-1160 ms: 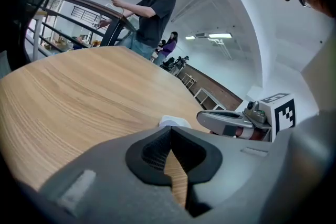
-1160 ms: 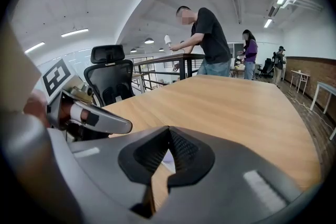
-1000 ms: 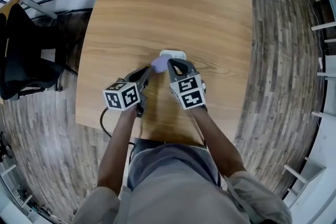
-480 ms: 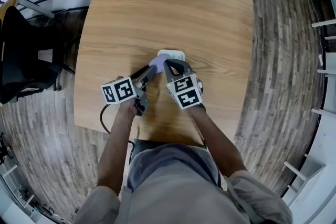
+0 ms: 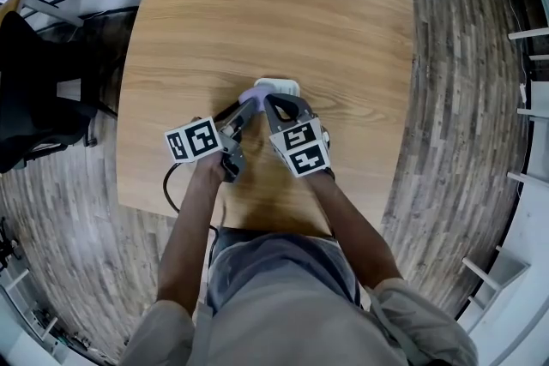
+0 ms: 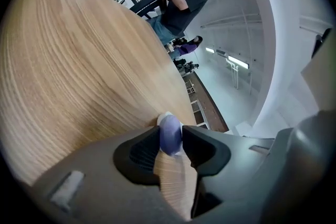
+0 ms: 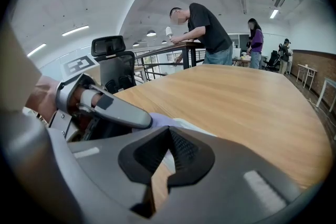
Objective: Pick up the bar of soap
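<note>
A purple bar of soap lies at the near left edge of a white soap dish in the middle of the wooden table. My left gripper reaches it from the left. Its jaws have just been opening, and the soap sits in the gap between their tips, with the dish behind it. My right gripper rests just right of the soap, its jaws drawn together on nothing. The right gripper view shows that gripper, the soap and a left finger.
A black office chair stands off the table's left side. A black cable hangs at the near table edge. A person in black stands at a railing beyond the far end, others behind. White shelving lines the right.
The left gripper has rolled, sunk a little toward the dish, and its jaws have spread from nearly shut to wide around the soap. The right gripper has stayed put.
</note>
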`<action>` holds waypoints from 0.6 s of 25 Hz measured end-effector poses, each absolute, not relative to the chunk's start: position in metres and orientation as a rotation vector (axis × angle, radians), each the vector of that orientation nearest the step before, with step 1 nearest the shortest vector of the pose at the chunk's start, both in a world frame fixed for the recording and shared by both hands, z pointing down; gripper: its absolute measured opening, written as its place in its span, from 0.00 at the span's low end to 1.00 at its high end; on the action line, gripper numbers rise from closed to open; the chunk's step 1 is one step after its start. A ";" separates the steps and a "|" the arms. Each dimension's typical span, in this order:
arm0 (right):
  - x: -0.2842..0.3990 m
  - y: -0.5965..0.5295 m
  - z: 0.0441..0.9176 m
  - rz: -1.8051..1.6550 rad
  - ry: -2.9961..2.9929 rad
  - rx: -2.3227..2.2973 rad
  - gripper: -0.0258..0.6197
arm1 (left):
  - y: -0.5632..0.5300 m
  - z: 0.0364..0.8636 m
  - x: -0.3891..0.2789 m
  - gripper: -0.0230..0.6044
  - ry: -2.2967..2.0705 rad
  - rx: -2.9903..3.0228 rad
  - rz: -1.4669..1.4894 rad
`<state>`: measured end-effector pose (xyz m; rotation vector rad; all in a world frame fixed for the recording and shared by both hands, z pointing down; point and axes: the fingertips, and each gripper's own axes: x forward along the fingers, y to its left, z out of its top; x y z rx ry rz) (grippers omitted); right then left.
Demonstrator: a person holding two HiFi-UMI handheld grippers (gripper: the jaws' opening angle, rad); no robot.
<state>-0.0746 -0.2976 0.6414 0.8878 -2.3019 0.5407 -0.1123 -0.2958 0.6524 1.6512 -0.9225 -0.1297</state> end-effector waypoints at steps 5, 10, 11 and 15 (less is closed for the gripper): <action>-0.070 -0.301 0.646 0.547 -2.298 0.902 0.04 | -0.304 0.651 -0.108 0.27 -0.969 1.711 -0.048; -0.064 -0.300 0.647 0.546 -2.294 0.902 0.04 | -0.306 0.644 -0.107 0.27 -1.065 1.843 0.043; -0.063 -0.300 0.647 0.547 -2.294 0.903 0.04 | -0.306 0.643 -0.105 0.27 -1.079 1.876 0.060; -0.062 -0.299 0.649 0.554 -2.289 0.907 0.04 | -0.306 0.635 -0.102 0.26 -1.139 1.999 0.165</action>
